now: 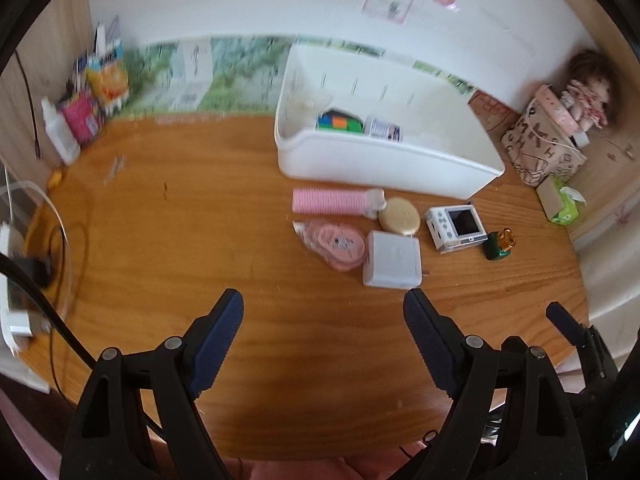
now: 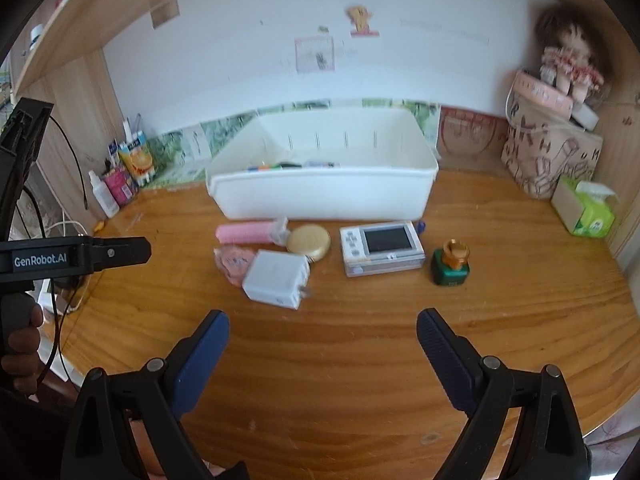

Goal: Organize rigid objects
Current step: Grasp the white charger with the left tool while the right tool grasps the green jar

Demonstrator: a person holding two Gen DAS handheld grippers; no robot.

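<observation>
A white bin [image 1: 384, 164] [image 2: 320, 196] stands at the back of the wooden table and holds a colourful cube [image 1: 339, 123] and a small box [image 1: 385, 129]. In front of it lie a pink roller [image 1: 330, 201] [image 2: 244, 233], a gold compact [image 1: 399, 216] [image 2: 309, 241], a pink packet [image 1: 336, 243] [image 2: 232, 261], a white charger [image 1: 392, 259] [image 2: 277, 277], a white handheld device [image 1: 456, 227] [image 2: 382, 247] and a green bottle with a gold cap [image 1: 499, 243] [image 2: 451, 265]. My left gripper [image 1: 323, 312] and right gripper [image 2: 323, 328] are open and empty, short of the objects.
Cartons and a white bottle [image 1: 60, 132] stand at the back left. A patterned bag [image 2: 548, 152], a doll [image 2: 572, 60] and a green tissue box [image 2: 588, 210] are at the right. Cables [image 1: 52, 248] lie at the left edge.
</observation>
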